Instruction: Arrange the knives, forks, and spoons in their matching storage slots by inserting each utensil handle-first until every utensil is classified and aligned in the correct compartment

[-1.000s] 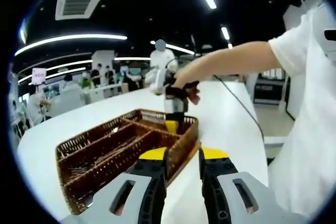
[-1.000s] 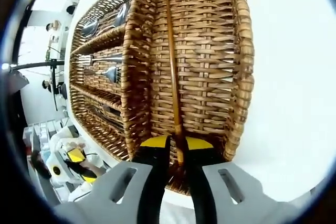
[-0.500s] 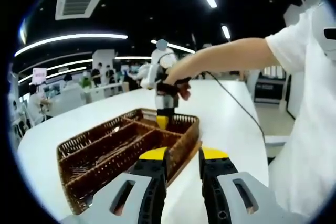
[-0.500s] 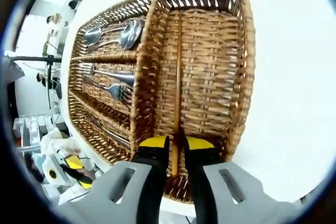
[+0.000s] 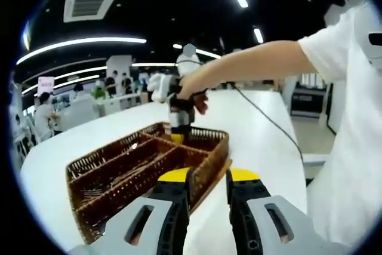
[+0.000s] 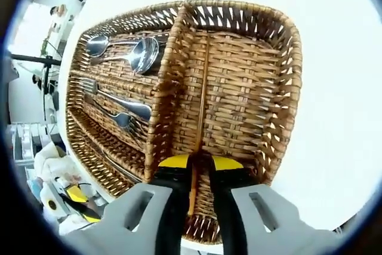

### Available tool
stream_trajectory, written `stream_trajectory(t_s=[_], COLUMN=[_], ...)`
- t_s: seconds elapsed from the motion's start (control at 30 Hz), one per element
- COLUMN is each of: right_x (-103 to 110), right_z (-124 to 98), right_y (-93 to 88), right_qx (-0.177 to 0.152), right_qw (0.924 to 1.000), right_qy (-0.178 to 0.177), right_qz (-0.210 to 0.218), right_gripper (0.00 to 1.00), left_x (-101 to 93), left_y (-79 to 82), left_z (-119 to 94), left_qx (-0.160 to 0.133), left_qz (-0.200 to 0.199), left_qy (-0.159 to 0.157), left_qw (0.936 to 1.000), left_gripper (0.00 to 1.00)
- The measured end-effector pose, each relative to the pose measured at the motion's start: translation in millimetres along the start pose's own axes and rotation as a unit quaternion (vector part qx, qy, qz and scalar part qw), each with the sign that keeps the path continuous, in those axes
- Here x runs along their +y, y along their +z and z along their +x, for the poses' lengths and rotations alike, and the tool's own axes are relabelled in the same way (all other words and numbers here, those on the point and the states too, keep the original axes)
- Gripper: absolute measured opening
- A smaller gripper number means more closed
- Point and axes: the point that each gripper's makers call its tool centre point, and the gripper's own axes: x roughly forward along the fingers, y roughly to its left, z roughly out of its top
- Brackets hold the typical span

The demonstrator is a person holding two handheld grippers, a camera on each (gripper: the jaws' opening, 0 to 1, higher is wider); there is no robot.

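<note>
right tongs (image 6: 199,164) clamp chopstick (image 6: 203,94) | lengthwise in basket's (image 6: 286,88) wide compartment | left tongs (image 5: 207,175) slightly parted, empty

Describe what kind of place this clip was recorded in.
Probably a large open-plan office or lab hall rather than a home: long strip ceiling lights, a ceiling air vent, people in the background, and a long white table carrying the wicker cutlery tray.
</note>
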Motion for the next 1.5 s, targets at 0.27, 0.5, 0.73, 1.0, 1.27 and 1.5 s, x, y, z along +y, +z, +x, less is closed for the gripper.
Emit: stream_trajectory(t_s=[0.27, 0.5, 0.73, 1.0, 1.27, 1.5], right_x=[-1.5, -1.5, -1.7, -3.7, -7.7, -10.4], right_z=[-0.6, -1.2, -2.6, -4.2, -4.9, -2.3], right_y=[2.1, 1.2, 4.6, 0.2, -1.1, 0.8], right_qx=[-0.003, -0.006, -0.012, -0.013, -0.010, -0.001], right_qw=[0.9998, 0.9999, 0.9993, 0.9984, 0.9969, 0.9954], right_qy=[-0.015, -0.014, -0.010, -0.008, -0.001, -0.002], right_qz=[-0.009, 0.007, 0.035, 0.054, 0.078, 0.096], right_gripper=[0.05, 0.04, 0.04, 0.04, 0.04, 0.04], left_x=[1.1, 3.1, 6.0, 5.7, 0.1, -2.8], left_y=[-0.4, -0.6, -0.4, -0.4, 0.4, 0.9], left_z=[0.2, -1.6, -2.7, -4.5, -4.3, -3.8], left_qx=[0.001, 0.001, 0.001, 0.000, -0.004, -0.005], left_qz=[-0.004, -0.005, -0.007, -0.006, -0.005, -0.005], left_qy=[0.002, 0.004, 0.005, 0.003, 0.001, 0.000], left_qw=[1.0000, 1.0000, 1.0000, 1.0000, 1.0000, 1.0000], left_gripper=[0.22, 0.23, 0.23, 0.23, 0.23, 0.23])
